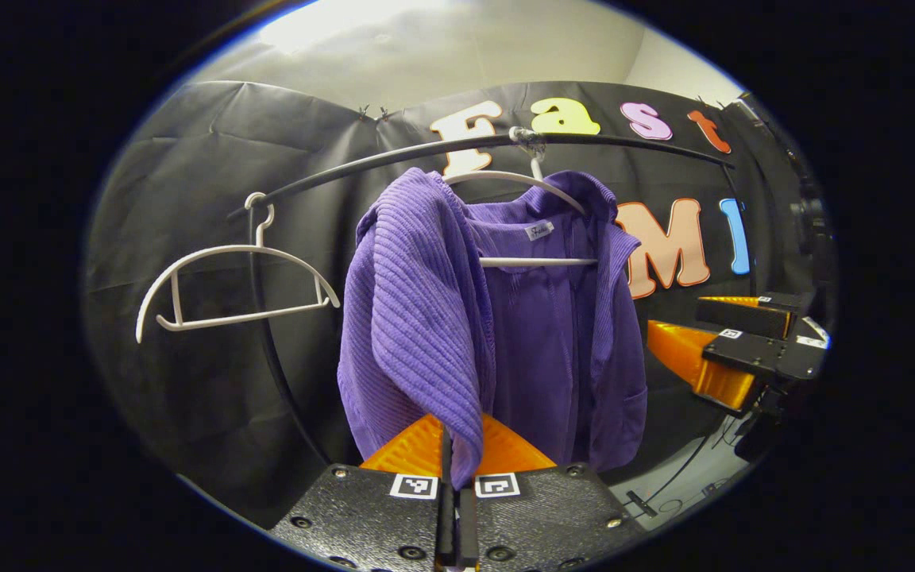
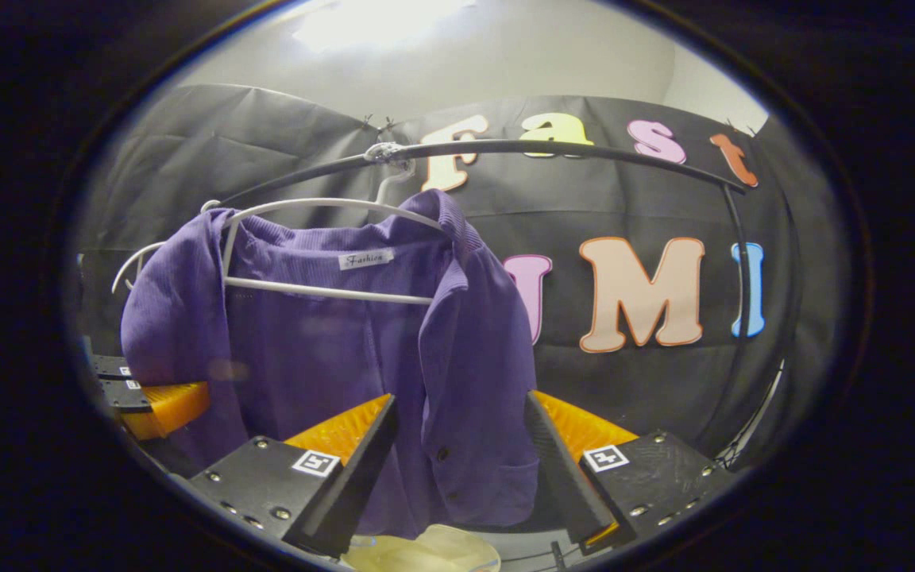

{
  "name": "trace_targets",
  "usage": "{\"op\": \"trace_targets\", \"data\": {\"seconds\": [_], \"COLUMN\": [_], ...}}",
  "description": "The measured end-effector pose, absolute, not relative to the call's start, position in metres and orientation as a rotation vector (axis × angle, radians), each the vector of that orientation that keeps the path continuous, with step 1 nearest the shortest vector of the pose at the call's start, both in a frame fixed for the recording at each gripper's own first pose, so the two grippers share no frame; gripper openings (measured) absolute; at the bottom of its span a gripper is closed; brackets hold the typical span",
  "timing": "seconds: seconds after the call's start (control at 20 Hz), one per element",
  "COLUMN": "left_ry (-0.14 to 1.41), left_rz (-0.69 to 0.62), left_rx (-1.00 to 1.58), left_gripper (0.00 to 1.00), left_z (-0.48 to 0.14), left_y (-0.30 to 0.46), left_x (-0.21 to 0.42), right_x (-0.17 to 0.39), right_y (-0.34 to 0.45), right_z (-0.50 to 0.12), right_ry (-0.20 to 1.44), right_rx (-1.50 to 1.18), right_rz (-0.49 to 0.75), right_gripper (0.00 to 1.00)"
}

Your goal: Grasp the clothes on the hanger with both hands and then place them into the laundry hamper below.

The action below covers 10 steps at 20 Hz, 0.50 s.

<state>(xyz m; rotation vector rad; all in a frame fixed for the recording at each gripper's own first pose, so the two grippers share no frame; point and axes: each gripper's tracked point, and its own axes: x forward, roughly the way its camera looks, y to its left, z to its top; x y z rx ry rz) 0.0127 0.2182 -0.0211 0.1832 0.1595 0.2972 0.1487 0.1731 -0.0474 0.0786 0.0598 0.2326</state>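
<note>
**A:** Left gripper view puts the purple cardigan (image 1: 497,318) on a white hanger (image 1: 541,191) hooked to the black rail (image 1: 426,151), with 1 front edge drawn down into the left gripper (image 1: 451,477). Those 2 fingers look clenched on the knit, the fabric running straight into the closed gap between them.

**B:** And the other side?

**A:** Right gripper view has the right gripper (image 2: 461,469) spread wide, its jaws standing either side of the cardigan's (image 2: 330,349) other front panel, near the pocket, without touching it as far as I can tell. The left gripper (image 2: 148,393) sits at the far edge behind the cloth.

**B:** So the step is getting the 2nd hold?

**A:** I'd judge so. Push the right gripper forward until a good fold of the panel lies deep between the fingers, then close, rather than nipping only the hem, which could slip.

**B:** After that?

**A:** Lift both sides up and off the hanger's (image 2: 322,208) shoulders together, or the collar may snag and drag it along the rail (image 2: 553,147). A 2nd empty hanger (image 1: 227,286) hangs well apart to one side. The hamper itself I can't make out, though something pale (image 2: 426,550) lies low beneath the fingers.
</note>
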Motion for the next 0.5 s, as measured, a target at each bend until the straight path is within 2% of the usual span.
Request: {"op": "trace_targets", "data": {"seconds": [0.15,0.2,0.3,0.4,0.5], "left_ry": [0.158,0.158,0.155,0.154,0.149], "left_rz": [0.297,0.293,0.287,0.286,0.286], "left_rx": [0.164,0.160,0.156,0.159,0.157], "left_gripper": [0.01,0.03,0.03,0.05,0.01], "left_z": [-0.018,-0.018,-0.015,-0.012,-0.009], "left_y": [0.216,0.216,0.216,0.216,0.218], "left_x": [0.015,0.016,0.016,0.015,0.014], "right_x": [0.163,0.168,0.180,0.192,0.201], "right_y": [0.184,0.189,0.194,0.199,0.202], "right_z": [-0.048,-0.049,-0.052,-0.056,-0.060], "right_ry": [0.054,0.054,0.059,0.065,0.076], "right_rx": [0.089,0.094,0.093,0.085,0.091], "right_rz": [0.254,0.262,0.269,0.263,0.255], "right_gripper": [0.93,0.96,0.93,0.95,0.93]}}
